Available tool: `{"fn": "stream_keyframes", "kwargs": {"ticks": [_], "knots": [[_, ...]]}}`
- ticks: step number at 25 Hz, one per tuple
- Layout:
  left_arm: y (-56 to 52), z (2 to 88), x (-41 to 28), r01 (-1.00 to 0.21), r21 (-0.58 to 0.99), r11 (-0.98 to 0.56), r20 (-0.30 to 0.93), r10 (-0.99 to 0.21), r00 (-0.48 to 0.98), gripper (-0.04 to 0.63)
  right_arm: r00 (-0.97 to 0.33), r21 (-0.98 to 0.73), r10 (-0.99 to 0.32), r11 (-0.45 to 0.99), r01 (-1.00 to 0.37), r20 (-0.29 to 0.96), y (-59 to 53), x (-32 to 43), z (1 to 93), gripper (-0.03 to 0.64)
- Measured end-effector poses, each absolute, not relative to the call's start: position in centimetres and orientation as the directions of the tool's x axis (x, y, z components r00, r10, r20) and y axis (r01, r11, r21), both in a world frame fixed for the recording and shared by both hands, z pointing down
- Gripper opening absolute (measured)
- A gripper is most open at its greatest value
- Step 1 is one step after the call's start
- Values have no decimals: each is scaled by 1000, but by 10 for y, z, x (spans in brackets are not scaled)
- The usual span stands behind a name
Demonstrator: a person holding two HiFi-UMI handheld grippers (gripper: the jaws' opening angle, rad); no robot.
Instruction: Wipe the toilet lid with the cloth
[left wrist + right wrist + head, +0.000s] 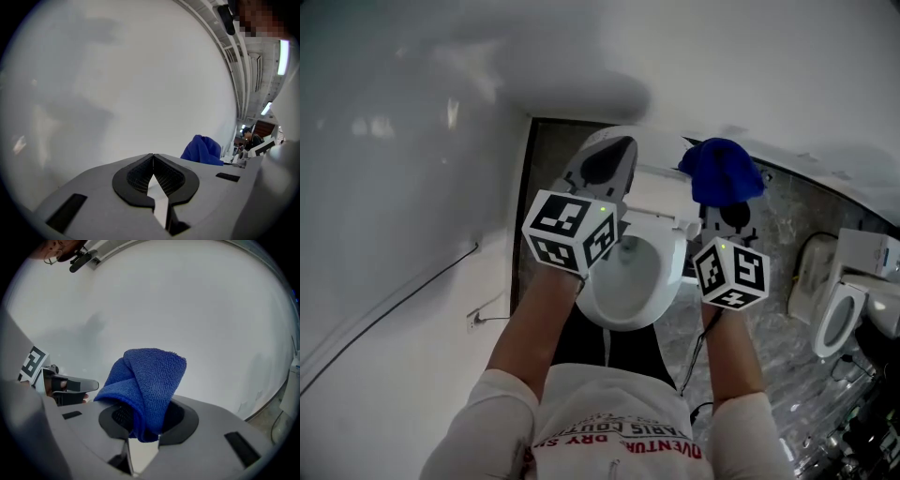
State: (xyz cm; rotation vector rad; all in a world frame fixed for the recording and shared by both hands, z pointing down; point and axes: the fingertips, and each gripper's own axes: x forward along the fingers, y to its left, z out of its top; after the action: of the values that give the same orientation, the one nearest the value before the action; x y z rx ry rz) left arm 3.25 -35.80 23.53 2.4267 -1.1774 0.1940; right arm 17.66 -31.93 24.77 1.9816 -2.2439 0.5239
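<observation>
Pinching a folded blue cloth between its jaws, the right claw holds it up before a white wall — the fabric bunches and stands above the pads. The left claw — clenched on nothing, tips meeting — hangs just beside it. Both hover over a white toilet, its bowl open beneath the person's arms.

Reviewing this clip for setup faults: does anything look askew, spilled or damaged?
Nothing stands out. The blue cloth sits bunched in the shut right gripper, the left gripper is shut and empty, and the toilet looks whole, with no spill visible around it.
</observation>
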Motion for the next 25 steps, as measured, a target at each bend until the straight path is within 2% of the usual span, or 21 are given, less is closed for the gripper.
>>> {"fn": "stream_keyframes", "kwargs": {"ticks": [7, 18, 25], "knots": [[-327, 248, 31, -805, 233, -546, 337, -731, 593, 6, -189, -208, -936, 130, -969, 298, -290, 176, 250, 87], [-259, 240, 15, -816, 284, -503, 276, -772, 572, 8, -217, -217, -930, 156, -964, 295, -227, 164, 245, 87], [-200, 243, 8, -789, 329, -519, 279, -745, 606, 8, -168, -192, -926, 106, -976, 340, -172, 157, 249, 87]]}}
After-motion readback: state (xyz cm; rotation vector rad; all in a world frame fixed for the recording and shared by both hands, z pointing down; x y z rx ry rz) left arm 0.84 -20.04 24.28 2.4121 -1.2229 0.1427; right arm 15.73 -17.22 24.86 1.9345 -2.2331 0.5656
